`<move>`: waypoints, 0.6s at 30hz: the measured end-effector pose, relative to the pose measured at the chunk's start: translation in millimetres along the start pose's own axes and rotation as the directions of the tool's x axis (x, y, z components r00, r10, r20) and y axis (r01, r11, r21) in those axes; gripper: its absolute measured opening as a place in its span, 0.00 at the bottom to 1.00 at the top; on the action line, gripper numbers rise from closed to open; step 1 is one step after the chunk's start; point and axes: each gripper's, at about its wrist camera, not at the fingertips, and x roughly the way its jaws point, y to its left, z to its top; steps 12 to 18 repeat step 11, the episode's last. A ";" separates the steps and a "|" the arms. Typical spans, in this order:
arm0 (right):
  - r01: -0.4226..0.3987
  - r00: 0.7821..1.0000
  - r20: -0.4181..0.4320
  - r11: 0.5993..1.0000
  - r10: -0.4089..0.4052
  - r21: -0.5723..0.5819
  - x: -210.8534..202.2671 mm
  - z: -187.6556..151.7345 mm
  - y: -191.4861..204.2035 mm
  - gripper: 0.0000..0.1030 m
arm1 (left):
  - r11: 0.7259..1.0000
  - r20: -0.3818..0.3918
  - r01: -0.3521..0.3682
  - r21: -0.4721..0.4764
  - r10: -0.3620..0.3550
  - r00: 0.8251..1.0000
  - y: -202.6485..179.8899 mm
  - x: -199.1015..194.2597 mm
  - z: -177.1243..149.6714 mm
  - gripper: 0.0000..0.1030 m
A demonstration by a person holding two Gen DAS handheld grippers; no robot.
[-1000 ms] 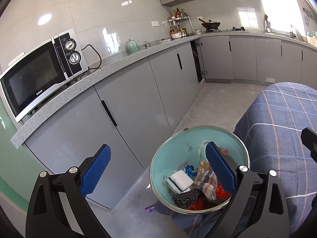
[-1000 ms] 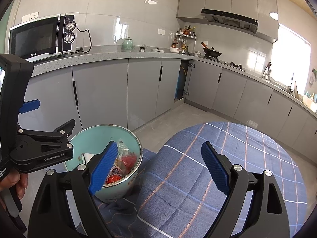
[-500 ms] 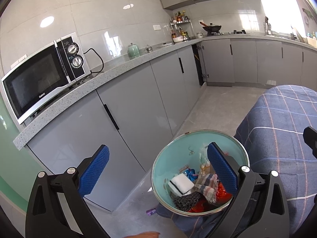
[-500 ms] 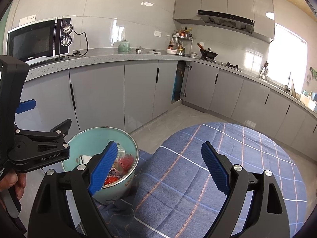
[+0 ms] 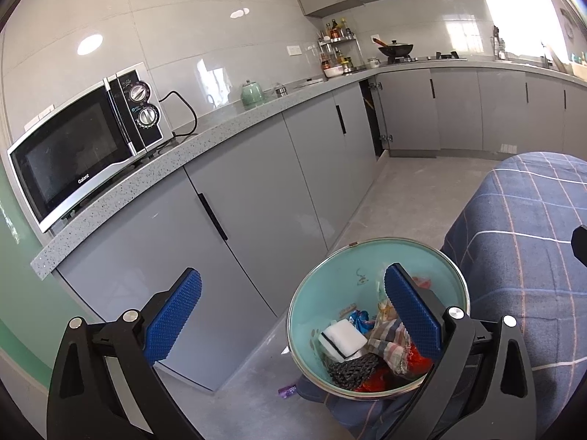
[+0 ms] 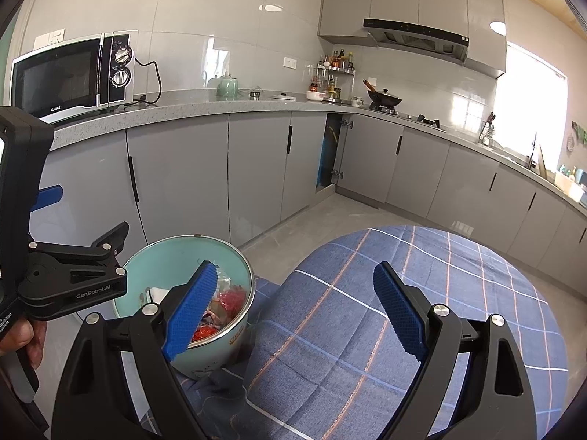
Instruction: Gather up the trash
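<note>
You held both grippers clear of the work at this moment. In the left wrist view your left gripper [image 5: 291, 315] stood with its jaws spread wide and nothing between the blue pads; one pad sat at the lower left of the frame against the grey cabinet doors [image 5: 253, 198], the other at the lower right, over the mouth of the pail. No contact with the contents was seen.

The pale green pail [image 5: 323, 293] occupied the lower centre of that frame, at the near edge of the table with the blue checked cloth [image 5: 521, 220]. Inside it lay the collected trash: a white sponge [image 5: 343, 339], a dark mesh scrap [image 5: 352, 366], a checked rag [image 5: 389, 339], and red wrappers [image 5: 418, 357] along the right wall. A small purple scrap [image 5: 287, 391] lay on the floor just below and left of the pail, apart from it.

In the right wrist view your right gripper [image 6: 293, 310] was likewise wide open and empty, hovering over the cloth in the lower middle of the frame. Its left pad overlapped the pail's rim in the picture; whether it touched the rim could not be told. The pail [image 6: 234, 337] stood at lower left, at the edge of the cloth. Your left gripper's body showed at the far left edge, with your hand [image 6: 25, 337] on its handle.

A microwave [image 5: 88, 143] sat on the counter at the upper left, and a wok [image 6: 383, 101] on the stove right of centre.
</note>
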 end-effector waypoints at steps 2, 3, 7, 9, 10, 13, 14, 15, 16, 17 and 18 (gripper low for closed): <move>0.000 1.000 -0.002 1.000 0.000 0.001 0.9 -0.1 -0.2 0.84 | 1.000 0.001 0.006 -0.008 -0.006 1.000 1.1 -0.3 0.7 0.96; 0.000 1.000 -0.003 1.000 0.000 0.000 1.4 -0.3 -0.1 0.84 | 1.000 0.001 0.006 -0.011 -0.006 1.000 1.6 -0.3 1.0 0.96; -0.001 1.000 -0.005 1.000 0.001 0.002 1.7 -1.5 -0.5 0.84 | 1.000 0.001 0.013 -0.020 -0.013 1.000 3.7 0.0 1.5 0.96; 0.000 1.000 -0.006 1.000 0.000 0.003 2.5 -2.0 -0.7 0.84 | 1.000 0.005 0.018 -0.020 -0.018 1.000 3.1 -1.2 1.4 0.96; -0.001 1.000 -0.007 1.000 0.001 0.004 2.5 -2.0 -0.8 0.84 | 1.000 0.007 0.022 -0.020 -0.022 1.000 2.8 -1.6 1.6 0.96; -0.001 1.000 -0.007 1.000 0.001 0.005 2.7 -2.1 -1.1 0.84 | 1.000 0.009 0.026 -0.017 -0.026 1.000 2.0 -2.3 1.6 0.96; -0.001 1.000 -0.007 1.000 0.001 0.005 2.7 -2.1 -1.1 0.84 | 1.000 0.009 0.026 -0.017 -0.026 1.000 2.0 -2.3 1.6 0.96; -0.001 1.000 -0.007 1.000 0.001 0.005 2.7 -2.1 -1.1 0.84 | 1.000 0.009 0.026 -0.017 -0.026 1.000 2.0 -2.3 1.6 0.96; -0.001 1.000 -0.007 1.000 0.001 0.005 2.7 -2.1 -1.1 0.84 | 1.000 0.009 0.026 -0.017 -0.026 1.000 2.0 -2.3 1.6 0.96; -0.001 1.000 -0.007 1.000 0.001 0.005 2.7 -2.1 -1.1 0.84 | 1.000 0.009 0.026 -0.017 -0.026 1.000 2.0 -2.3 1.6 0.96; -0.001 1.000 -0.007 1.000 0.001 0.005 2.7 -2.1 -1.1 0.84 | 1.000 0.009 0.026 -0.017 -0.026 1.000 2.0 -2.3 1.6 0.96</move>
